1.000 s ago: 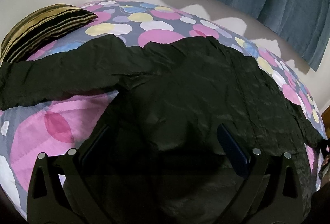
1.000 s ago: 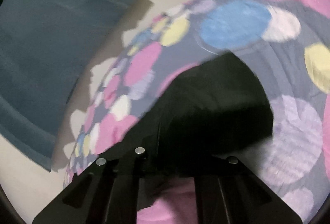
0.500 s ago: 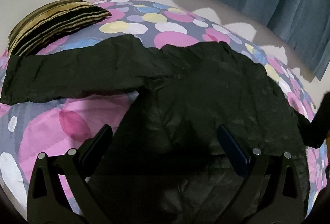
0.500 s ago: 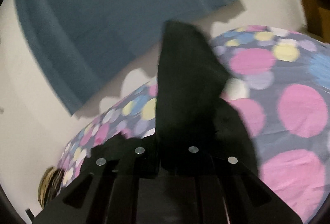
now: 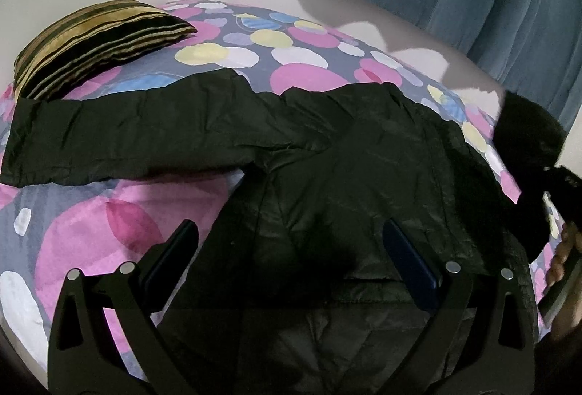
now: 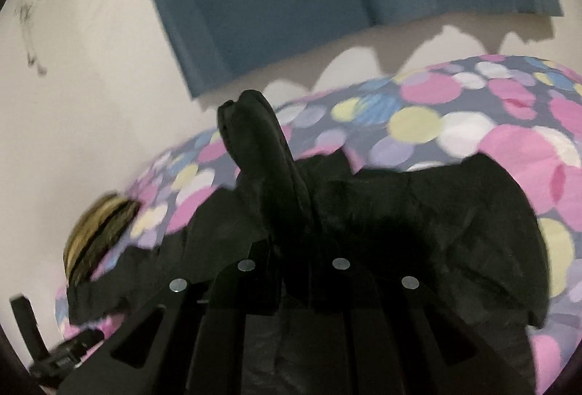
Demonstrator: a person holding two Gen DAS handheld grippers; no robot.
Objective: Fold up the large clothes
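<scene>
The black jacket (image 5: pixel 327 176) lies on the bed (image 5: pixel 109 220), and its right sleeve (image 6: pixel 262 154), clamped in the right hand-held gripper (image 6: pixel 291 271), has been lifted and swung inward, while the left hand-held gripper (image 5: pixel 287 249) is held apart over it.

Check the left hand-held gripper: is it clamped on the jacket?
No, the left hand-held gripper stands wide open above the jacket, its fingers apart.

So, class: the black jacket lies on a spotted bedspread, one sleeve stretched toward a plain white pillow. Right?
Not quite. The pillow is striped gold and black, not plain white, as the left wrist view shows. The black jacket does lie on the spotted bedspread, sleeve stretched toward it.
</scene>
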